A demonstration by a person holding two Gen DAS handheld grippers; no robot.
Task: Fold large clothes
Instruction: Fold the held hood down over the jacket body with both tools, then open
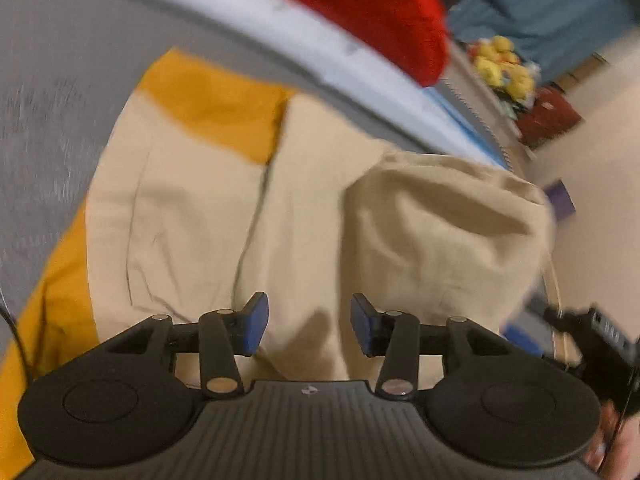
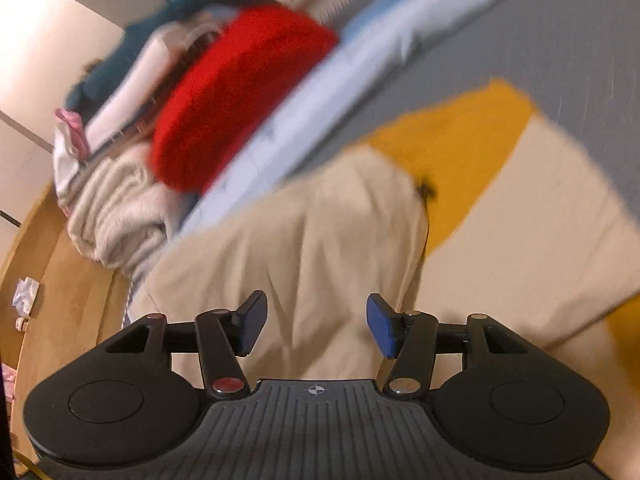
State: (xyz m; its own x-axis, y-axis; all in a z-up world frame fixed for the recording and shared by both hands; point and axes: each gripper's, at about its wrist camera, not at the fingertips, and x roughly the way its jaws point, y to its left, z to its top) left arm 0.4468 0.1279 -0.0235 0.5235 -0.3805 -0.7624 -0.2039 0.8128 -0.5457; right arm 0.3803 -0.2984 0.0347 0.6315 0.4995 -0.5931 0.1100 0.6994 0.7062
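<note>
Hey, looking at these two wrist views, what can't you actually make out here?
- Beige and mustard garment: what kind of clothing it is; both views cut it off and motion blur smears it.
- Its near edge: hidden under the open left tongs and open right tongs.
- Yellow items, left view: too small and blurred to identify.
- Pile beside the red cloth, right view: blurred, pieces indistinct.

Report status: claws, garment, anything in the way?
Left claw open, empty. Right claw open, empty. Beige-and-mustard garment on grey surface, one part folded over. Red pile beyond it, not blocking.
</note>
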